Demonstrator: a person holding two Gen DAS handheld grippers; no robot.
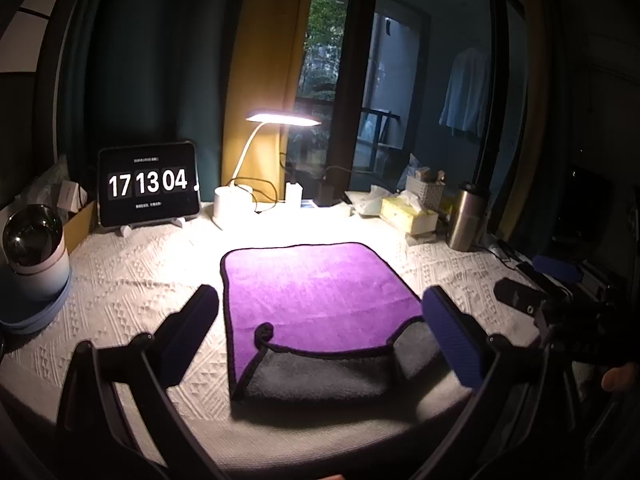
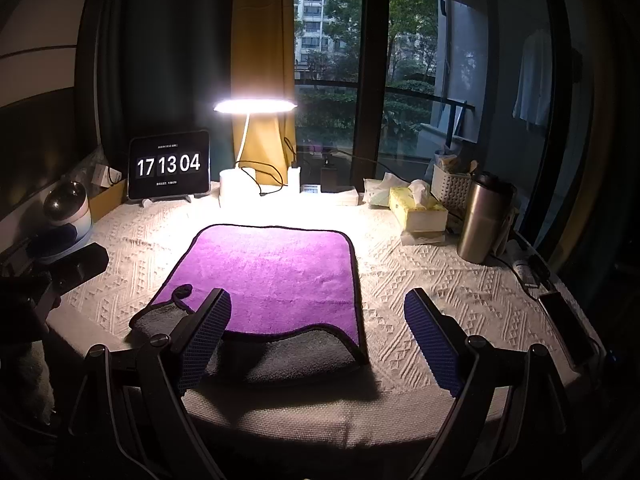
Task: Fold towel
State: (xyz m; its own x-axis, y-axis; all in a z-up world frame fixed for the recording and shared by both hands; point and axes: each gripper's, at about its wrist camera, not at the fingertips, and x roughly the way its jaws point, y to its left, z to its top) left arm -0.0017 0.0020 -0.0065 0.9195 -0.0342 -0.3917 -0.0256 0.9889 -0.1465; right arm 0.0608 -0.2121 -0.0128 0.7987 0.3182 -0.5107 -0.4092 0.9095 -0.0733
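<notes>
Hovering both open and empty: left gripper [image 1: 320,328] and right gripper [image 2: 318,334] sit above the near edge of the purple towel [image 2: 276,276], flat on the tabletop [image 2: 432,280], grey underside showing. I read this as lining up corner grabs.
</notes>
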